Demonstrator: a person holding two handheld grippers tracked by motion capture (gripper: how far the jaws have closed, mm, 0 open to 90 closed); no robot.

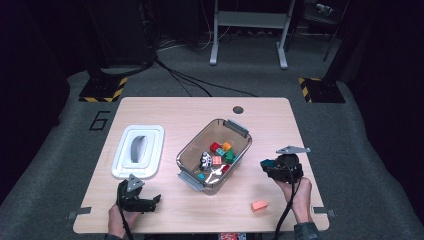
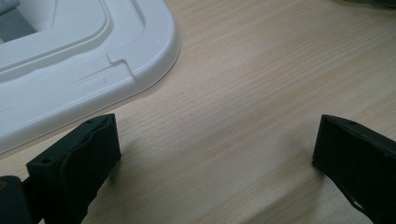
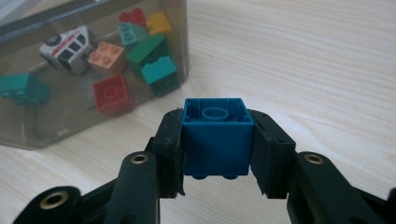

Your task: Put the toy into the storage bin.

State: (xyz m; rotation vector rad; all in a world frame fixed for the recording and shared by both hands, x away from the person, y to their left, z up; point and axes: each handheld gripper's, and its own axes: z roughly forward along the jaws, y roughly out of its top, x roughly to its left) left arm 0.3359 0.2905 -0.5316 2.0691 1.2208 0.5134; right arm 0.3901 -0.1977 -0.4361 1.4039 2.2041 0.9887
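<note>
Beside the table [image 1: 150, 112], floor marking reads "6" [image 1: 100, 120].

Left gripper [image 2: 215, 154] sits low over the wooden table [image 2: 261, 74], jaws wide apart w/ nothing between them, just bare wood grain. One black jaw rises at bottom left, the other at bottom right; both cast soft shadows on the wood. White plastic lid [image 2: 88, 60] lies flat on the table, its rounded corner pointing toward the gap between the jaws. Jaw nearest the lid stands just beside the lid's edge; can't tell if it touches. Other jaw is well apart from the lid. Lid has raised ridges and a grey inset [image 2: 14, 23] near its middle.
</note>
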